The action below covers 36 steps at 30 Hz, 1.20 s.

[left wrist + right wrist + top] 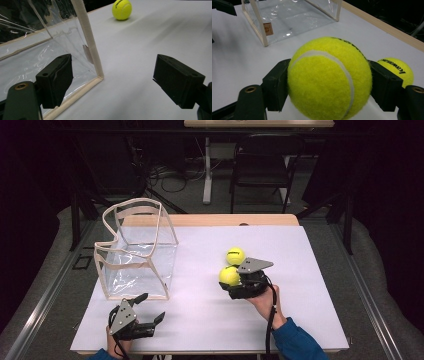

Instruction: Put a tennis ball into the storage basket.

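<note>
The room is dark, with black curtains, a black chair [261,160] and a pale table leg at the back, and in the middle stands a table [210,220] with a big white sheet [280,320] on top. In the right gripper view, the two black jaws press on both sides of a yellow tennis ball [329,77], so the right gripper [231,281] is squeezing the ball tight. The ball looks to sit a little above the white sheet. Just behind it, a bit to the side, lies a second tennis ball [398,70] with black letters on it. In the high view the two balls are very close together, right of the middle of the sheet, and the second one [235,256] is farther from the person. A grey three-cornered plate sits on top of the right gripper, and a hand [265,302] with a blue sleeve holds it from below. The left gripper [150,310] is near the front left edge of the sheet. Its jaws stand wide apart with nothing between them. One jaw is just in front of the bottom corner of a clear plastic bag [137,252] with pale cream edges. The bag stands upright and open at the top, on the left side of the sheet, well apart from the balls. A small tan tag [268,29] is on its side.
</note>
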Each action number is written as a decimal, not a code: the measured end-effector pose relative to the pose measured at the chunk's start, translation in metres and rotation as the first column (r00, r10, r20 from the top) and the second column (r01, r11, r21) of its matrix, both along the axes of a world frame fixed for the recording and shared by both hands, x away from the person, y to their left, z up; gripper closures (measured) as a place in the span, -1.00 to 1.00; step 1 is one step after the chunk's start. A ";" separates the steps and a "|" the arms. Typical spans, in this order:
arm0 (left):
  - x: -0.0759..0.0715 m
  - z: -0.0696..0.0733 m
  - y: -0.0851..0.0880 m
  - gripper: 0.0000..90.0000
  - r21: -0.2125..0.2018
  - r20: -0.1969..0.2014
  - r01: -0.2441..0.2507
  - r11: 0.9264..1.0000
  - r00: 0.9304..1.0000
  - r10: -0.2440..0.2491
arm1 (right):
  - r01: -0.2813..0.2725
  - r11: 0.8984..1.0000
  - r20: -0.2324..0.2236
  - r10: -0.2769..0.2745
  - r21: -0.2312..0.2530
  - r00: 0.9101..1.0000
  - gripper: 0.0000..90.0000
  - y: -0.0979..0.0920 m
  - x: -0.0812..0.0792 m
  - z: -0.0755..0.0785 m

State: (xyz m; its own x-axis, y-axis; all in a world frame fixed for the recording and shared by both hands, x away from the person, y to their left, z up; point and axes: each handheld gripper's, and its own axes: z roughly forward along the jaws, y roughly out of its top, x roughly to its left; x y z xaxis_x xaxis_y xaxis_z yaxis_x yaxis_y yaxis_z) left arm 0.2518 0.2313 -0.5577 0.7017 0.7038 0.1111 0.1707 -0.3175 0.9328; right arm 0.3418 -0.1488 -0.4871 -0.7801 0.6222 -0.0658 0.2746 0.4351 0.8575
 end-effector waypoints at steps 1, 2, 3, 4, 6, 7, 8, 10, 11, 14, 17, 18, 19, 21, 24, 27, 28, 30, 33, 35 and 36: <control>0.000 0.000 0.000 -0.64 0.000 0.000 0.000 1.000 1.000 0.000 | -0.002 1.000 -0.002 0.002 0.001 1.000 -0.43 0.000 0.000 0.000; 0.000 0.000 0.000 -0.64 0.001 0.000 0.000 1.000 1.000 0.000 | -0.003 1.000 -0.005 0.003 0.002 1.000 -0.43 0.001 0.001 -0.001; 0.000 0.000 0.000 -0.64 0.003 0.002 0.001 1.000 1.000 -0.001 | -0.003 1.000 -0.008 0.003 0.000 1.000 -0.43 0.001 0.001 -0.001; 0.000 0.000 -0.001 -0.64 0.002 0.002 0.002 1.000 1.000 -0.002 | -0.005 1.000 -0.009 0.005 -0.003 1.000 -0.43 0.002 0.001 -0.001; 0.000 0.000 -0.001 -0.64 0.001 0.004 0.004 1.000 1.000 -0.004 | -0.008 1.000 -0.009 0.008 -0.001 1.000 -0.43 0.002 0.002 -0.002; 0.000 0.000 0.000 -0.64 0.002 0.002 0.003 1.000 1.000 -0.003 | -0.008 1.000 -0.009 0.008 -0.002 1.000 -0.43 0.003 0.002 -0.001; 0.000 0.000 0.000 -0.64 0.000 0.000 0.002 1.000 1.000 -0.002 | -0.008 1.000 -0.011 0.008 0.002 1.000 -0.43 0.003 0.003 -0.001; 0.000 0.000 0.000 -0.64 -0.003 0.003 0.001 1.000 1.000 -0.001 | -0.013 1.000 -0.017 0.014 0.005 1.000 -0.43 0.004 0.004 0.000; 0.000 0.000 0.000 -0.64 -0.003 0.004 0.001 1.000 1.000 -0.001 | -0.014 1.000 -0.016 0.014 0.009 1.000 -0.43 0.005 0.004 0.000; 0.000 0.001 0.000 -0.64 0.001 0.004 0.004 1.000 1.000 -0.004 | -0.024 1.000 -0.017 0.025 0.011 1.000 -0.43 0.009 0.006 0.001; 0.000 0.000 0.000 -0.64 0.002 0.006 0.006 1.000 1.000 -0.006 | -0.036 0.999 -0.013 0.036 0.016 0.999 -0.43 0.012 0.006 0.003; 0.000 0.000 0.000 -0.64 0.002 0.006 0.006 1.000 1.000 -0.006 | -0.036 0.999 -0.013 0.036 0.016 0.999 -0.43 0.012 0.006 0.003; 0.000 0.000 0.000 -0.64 0.002 0.006 0.006 1.000 1.000 -0.006 | -0.038 0.999 -0.013 0.038 0.015 0.999 -0.43 0.013 0.006 0.004; 0.000 0.000 0.000 -0.64 0.002 0.006 0.006 1.000 1.000 -0.006 | -0.038 0.999 -0.013 0.038 0.015 0.999 -0.43 0.013 0.006 0.004; 0.000 0.000 0.000 -0.64 -0.003 0.003 0.003 1.000 1.000 -0.003 | -0.038 0.999 -0.013 0.038 0.015 0.999 -0.43 0.013 0.006 0.004; 0.000 0.001 -0.001 -0.64 -0.003 0.003 0.003 1.000 1.000 -0.003 | -0.054 0.998 -0.010 0.054 0.009 0.998 -0.43 0.022 0.012 0.008; 0.000 0.001 -0.001 -0.64 -0.002 0.003 0.003 1.000 1.000 -0.003 | -0.056 0.998 -0.009 0.056 0.007 0.998 -0.43 0.023 0.013 0.009; 0.001 0.000 -0.001 -0.64 -0.002 0.004 0.006 1.000 1.000 -0.006 | -0.061 0.998 -0.011 0.061 0.003 0.998 -0.43 0.025 0.014 0.010; 0.001 0.000 0.000 -0.64 -0.004 0.003 0.005 1.000 1.000 -0.005 | -0.069 0.998 -0.009 0.069 0.005 0.998 -0.43 0.028 0.017 0.012; 0.001 0.000 0.000 -0.64 -0.004 0.004 0.005 1.000 1.000 -0.005 | -0.075 0.997 -0.019 0.076 0.015 0.997 -0.43 0.029 0.019 0.013; 0.001 0.000 0.000 -0.64 -0.004 0.004 0.006 1.000 1.000 -0.006 | -0.076 0.997 -0.020 0.076 0.016 0.997 -0.43 0.030 0.020 0.014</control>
